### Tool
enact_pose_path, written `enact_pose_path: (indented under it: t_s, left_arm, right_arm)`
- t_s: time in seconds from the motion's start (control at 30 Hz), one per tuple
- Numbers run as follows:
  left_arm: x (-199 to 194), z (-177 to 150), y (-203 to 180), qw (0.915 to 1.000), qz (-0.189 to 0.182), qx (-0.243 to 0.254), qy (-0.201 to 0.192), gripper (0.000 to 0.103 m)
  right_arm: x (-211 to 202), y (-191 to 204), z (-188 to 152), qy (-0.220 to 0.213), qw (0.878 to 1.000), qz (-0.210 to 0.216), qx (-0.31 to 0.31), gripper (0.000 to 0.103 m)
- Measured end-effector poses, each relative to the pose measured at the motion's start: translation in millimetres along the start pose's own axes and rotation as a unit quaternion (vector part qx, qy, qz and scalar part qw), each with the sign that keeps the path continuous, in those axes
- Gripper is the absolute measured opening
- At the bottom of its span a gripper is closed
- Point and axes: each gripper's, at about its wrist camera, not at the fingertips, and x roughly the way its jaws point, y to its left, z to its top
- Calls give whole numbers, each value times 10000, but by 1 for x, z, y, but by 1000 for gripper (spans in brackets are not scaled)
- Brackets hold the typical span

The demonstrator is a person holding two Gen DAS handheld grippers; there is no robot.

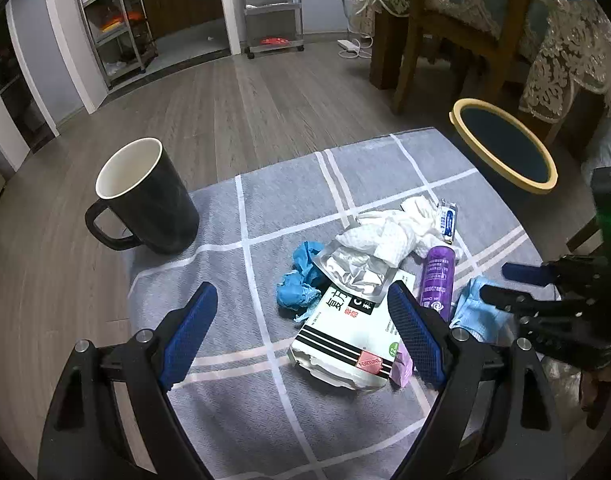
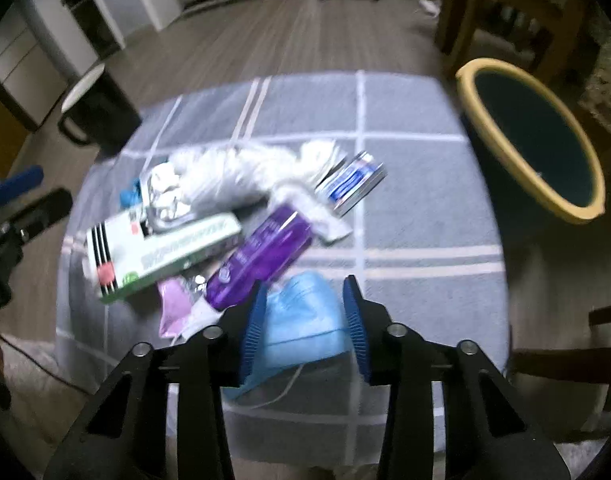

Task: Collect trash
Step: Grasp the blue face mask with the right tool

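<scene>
A heap of trash lies on the grey checked tablecloth (image 1: 265,208): a crumpled blue glove (image 1: 297,280), a foil pouch (image 1: 353,268), white tissue (image 1: 389,232), a white striped box (image 1: 345,344), a purple bottle (image 1: 437,280) and a small blue-white packet (image 1: 447,218). My left gripper (image 1: 301,288) hangs open over the box and glove, touching nothing. My right gripper (image 2: 305,284) points steeply down, its blue pads on either side of a light blue face mask (image 2: 301,324) at the near edge of the heap. The mask fills the gap between them. The right wrist view is blurred.
A dark bin with a yellow rim (image 1: 505,148) stands off the table's far right corner. A black mug (image 1: 145,196) sits at the cloth's far left edge. A wooden chair (image 1: 445,40) and a lace-draped table stand behind the bin. A pink wrapper (image 2: 173,304) lies beside the box.
</scene>
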Motion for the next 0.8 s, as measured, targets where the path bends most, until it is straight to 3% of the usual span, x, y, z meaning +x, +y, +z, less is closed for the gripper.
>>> enact_pose_path:
  t_s: [0.03, 0.1, 0.2, 0.43, 0.6, 0.8]
  left_arm:
    - [1, 0, 0, 10000, -21, -3, 22, 85]
    - [3, 0, -1, 10000, -51, -14, 52, 85]
    - [9, -2, -2, 9996, -200, -31, 181, 85]
    - [37, -15, -25, 9950, -592, 344, 726, 85]
    - [60, -26, -41, 9906, -436, 745, 1060, 85]
    - [65, -27, -47, 9878, -634, 791, 1179, 85]
  right_arm:
    - [3, 2, -1, 56, 10000, -11, -55, 33]
    - [8, 5, -2, 140, 9998, -5, -148, 16]
    - [8, 6, -1, 103, 9998, 49, -187, 10]
    - [-11, 1, 9, -354, 9993, 102, -104, 8]
    - [-12, -3, 13, -380, 9991, 187, 5, 8]
    - [-10, -4, 17, -368, 9991, 230, 23, 8]
